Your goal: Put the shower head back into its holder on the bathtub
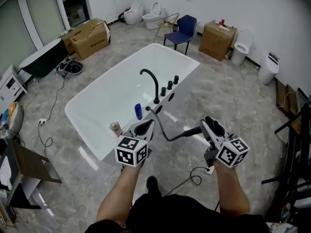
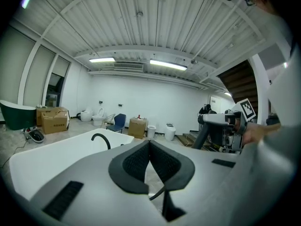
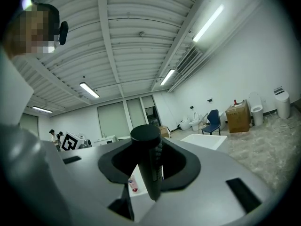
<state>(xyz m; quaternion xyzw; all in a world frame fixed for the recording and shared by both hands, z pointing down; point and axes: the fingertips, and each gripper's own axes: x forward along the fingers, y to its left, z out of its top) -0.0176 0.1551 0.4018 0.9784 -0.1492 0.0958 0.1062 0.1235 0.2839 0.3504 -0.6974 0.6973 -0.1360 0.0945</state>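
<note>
**Right claw** [image 3: 149,163] is being shown clamped on the black shower head [image 3: 146,138]. The handle is being held upright between the two pads, with its round end facing the right gripper view. In the head view the shower head is being carried at the near right, outside the bathtub [image 1: 104,98] and above the grey marbled floor [image 1: 228,96].

**Left claw** [image 2: 149,149] is being shown fully closed, pad against pad, with nothing gripped between them. It is being held just near of the tub's right-hand rim. A black hose [image 1: 167,137] is being seen running from the shower head leftward. It is curving past the left claw, close beside it, and up to the tub deck. Whether hose and claw are touching cannot be told.

**On the tub deck**, beside the hose's far end, the following are being displayed:
- a blue bottle [image 1: 138,111]
- a black arched faucet [image 1: 154,84]
- a row of black knobs [image 1: 169,85]
- a small pink-capped bottle [image 1: 115,128], nearer on the rim

The holder itself cannot be made out.

**Beyond the tub**, well apart from it, the following are being shown:
- a blue chair [image 1: 183,30]
- a cardboard box [image 1: 217,39] at the far right
- another carton [image 1: 90,38] at the far left
- white toilets [image 1: 146,14] along the far wall
</note>
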